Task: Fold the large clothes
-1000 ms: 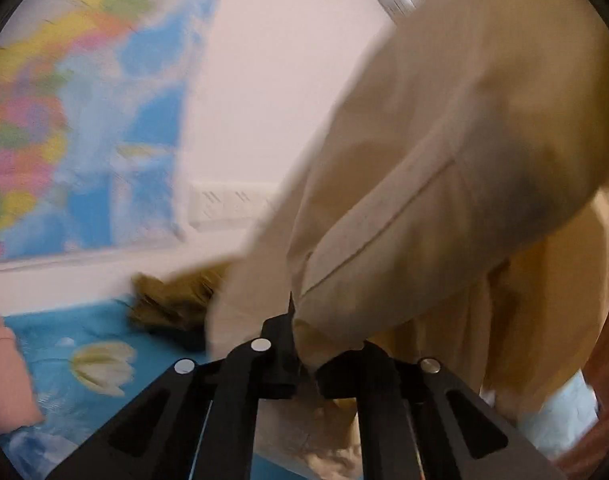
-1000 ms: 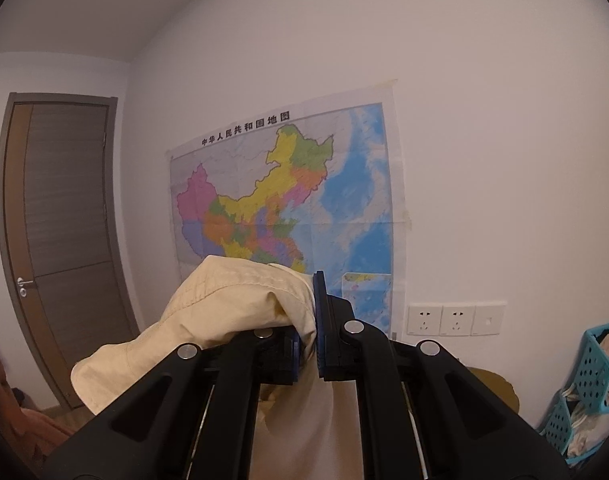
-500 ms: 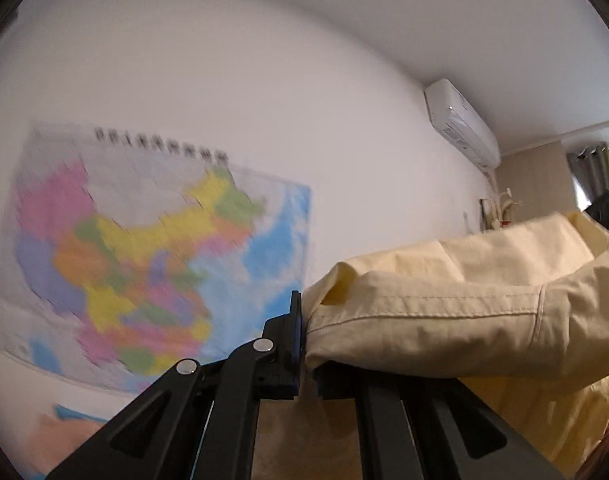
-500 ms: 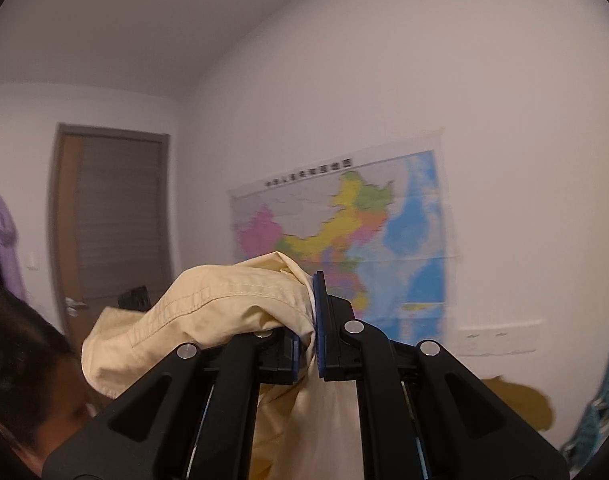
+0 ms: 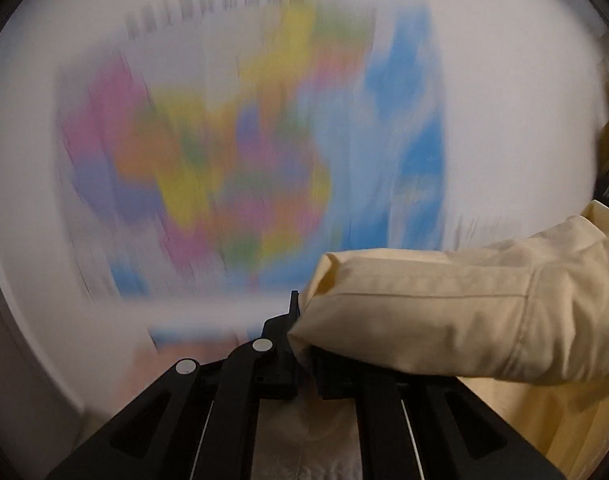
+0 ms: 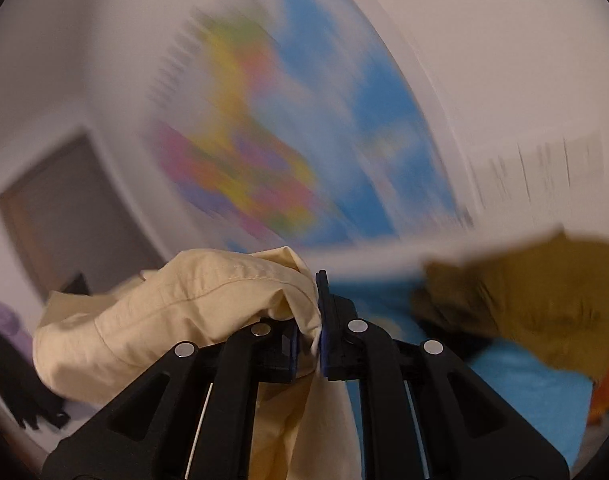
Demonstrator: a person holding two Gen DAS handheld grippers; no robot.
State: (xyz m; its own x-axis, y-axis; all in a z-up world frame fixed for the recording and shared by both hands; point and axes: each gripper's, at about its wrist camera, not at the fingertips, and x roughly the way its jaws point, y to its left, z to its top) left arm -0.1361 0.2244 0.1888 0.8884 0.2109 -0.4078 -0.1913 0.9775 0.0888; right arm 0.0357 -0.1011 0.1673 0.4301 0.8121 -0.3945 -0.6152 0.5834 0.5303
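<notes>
While both views are smeared by motion blur, the black fingers and the cloth they carry stay sharp. The left gripper [image 5: 304, 356] has its fingers closed tight on a fold of a pale yellow garment [image 5: 444, 320]; the cloth bulges up and out to the right of the fingers, showing a stitched seam, and more of it hangs down below them, running out of the picture at the right and bottom edges.

The right gripper [image 6: 314, 336] has its fingers nearly closed, with blue pads pinching a thin edge of the same pale yellow garment [image 6: 176, 312]. Its jaws have just eased apart a little, with the fabric still between them. Here the cloth mounds to the left of the fingers and drapes down under them.

Beyond the fingers in both views a colourful wall map [image 5: 244, 152] is blurred past reading. To the right of the right fingers lies an olive-brown garment [image 6: 544, 300] on blue bedding [image 6: 524, 392], its outline soft. To the far left, a grey door [image 6: 64, 208] and dark hanging clothes are hard to make out.
</notes>
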